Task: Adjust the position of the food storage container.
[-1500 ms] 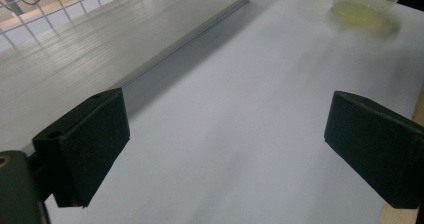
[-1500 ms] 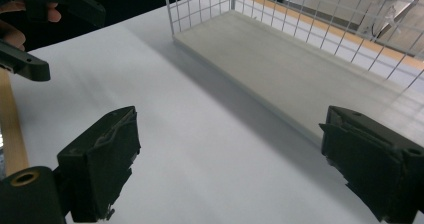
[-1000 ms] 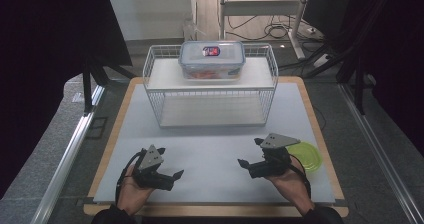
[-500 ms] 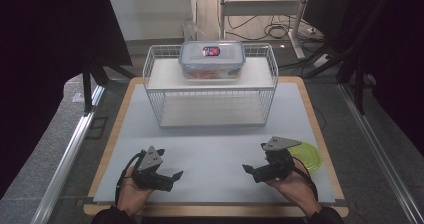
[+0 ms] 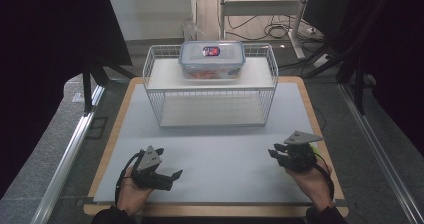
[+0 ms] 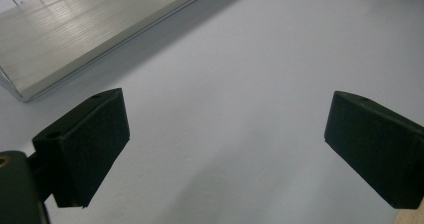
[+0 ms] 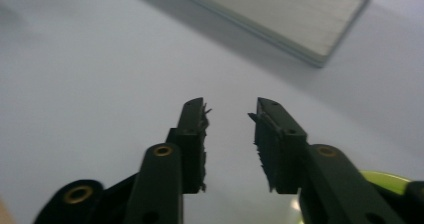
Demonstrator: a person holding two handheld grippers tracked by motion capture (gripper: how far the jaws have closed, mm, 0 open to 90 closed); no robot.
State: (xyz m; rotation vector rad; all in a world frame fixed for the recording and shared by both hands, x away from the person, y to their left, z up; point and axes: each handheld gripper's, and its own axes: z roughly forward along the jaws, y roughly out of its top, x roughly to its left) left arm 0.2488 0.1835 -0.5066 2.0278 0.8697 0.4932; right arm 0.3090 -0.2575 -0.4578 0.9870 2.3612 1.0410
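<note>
No writing is readable. Left gripper (image 5: 167, 176) is wide open, right gripper (image 5: 276, 153) slightly open; ahead, a clear container (image 5: 212, 59) with red label.

Rack: a wire rack (image 5: 210, 91) is set at the back middle of the counter (image 5: 215, 149).
Container: a lidded container (image 5: 212, 59) is placed on the rack's upper shelf.
Left gripper (image 5: 172, 176): held at the front left.
Right gripper (image 5: 276, 153): held at the front right, with a plate (image 5: 314, 148) just behind it.

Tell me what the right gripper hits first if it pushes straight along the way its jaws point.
Probably nothing soon: the right gripper, jaws a little apart, faces bare grey mat. Farther along that line lies the wire rack's bottom shelf, though depth is unclear.
</note>
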